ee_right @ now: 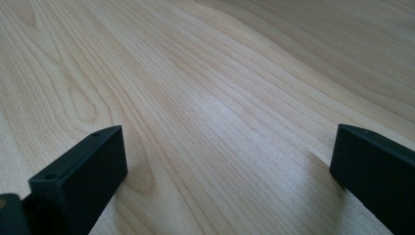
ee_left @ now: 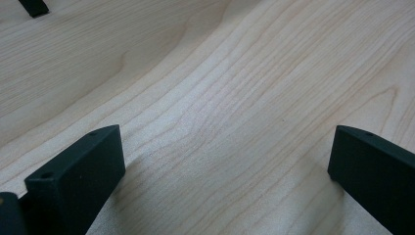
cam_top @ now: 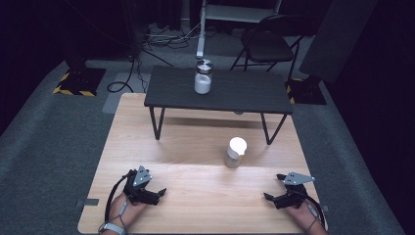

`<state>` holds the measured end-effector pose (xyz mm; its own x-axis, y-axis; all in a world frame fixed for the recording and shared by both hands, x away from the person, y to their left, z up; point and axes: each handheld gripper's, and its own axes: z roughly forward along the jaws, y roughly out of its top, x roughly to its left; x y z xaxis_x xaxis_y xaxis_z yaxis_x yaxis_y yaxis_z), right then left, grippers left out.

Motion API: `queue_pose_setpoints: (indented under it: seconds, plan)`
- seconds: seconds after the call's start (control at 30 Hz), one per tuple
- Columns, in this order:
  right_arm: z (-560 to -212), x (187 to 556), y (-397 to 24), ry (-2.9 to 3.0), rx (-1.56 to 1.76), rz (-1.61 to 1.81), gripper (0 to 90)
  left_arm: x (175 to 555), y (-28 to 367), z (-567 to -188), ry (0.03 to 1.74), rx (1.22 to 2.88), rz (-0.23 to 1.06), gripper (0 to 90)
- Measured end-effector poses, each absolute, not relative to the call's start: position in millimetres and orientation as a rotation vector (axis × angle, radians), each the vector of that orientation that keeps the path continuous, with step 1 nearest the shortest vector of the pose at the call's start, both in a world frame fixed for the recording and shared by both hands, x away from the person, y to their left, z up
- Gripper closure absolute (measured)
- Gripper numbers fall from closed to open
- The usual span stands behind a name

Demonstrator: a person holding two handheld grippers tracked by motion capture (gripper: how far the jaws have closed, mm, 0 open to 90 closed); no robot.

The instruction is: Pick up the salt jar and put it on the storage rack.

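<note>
Fingers of both tools are spread wide, nothing between them: left gripper (cam_top: 157,192) and right gripper (cam_top: 270,198) rest low on the pale wooden table (cam_top: 195,196). Your nearest target, I'd guess, is the small white-lidded glass jar (cam_top: 236,152) mid-table; approach level, jaws straddling its body.

Folding chair (cam_top: 266,44) standing far right, cables (cam_top: 164,39) lying far left, hazard-striped base (cam_top: 78,81) sitting left on carpet (cam_top: 44,147)
</note>
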<state>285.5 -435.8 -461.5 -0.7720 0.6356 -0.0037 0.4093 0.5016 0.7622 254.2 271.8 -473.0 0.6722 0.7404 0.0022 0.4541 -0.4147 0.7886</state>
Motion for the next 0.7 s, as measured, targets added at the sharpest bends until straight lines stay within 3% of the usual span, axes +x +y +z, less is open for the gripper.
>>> queue_pose_setpoints:
  seconds: [0.7]
  plan:
    - [-461.5, 286.7, -436.3, 2.468, 0.876, 1.14, 0.1, 253.8, 271.8, -475.2, 0.913, 2.069, 0.455, 0.0]
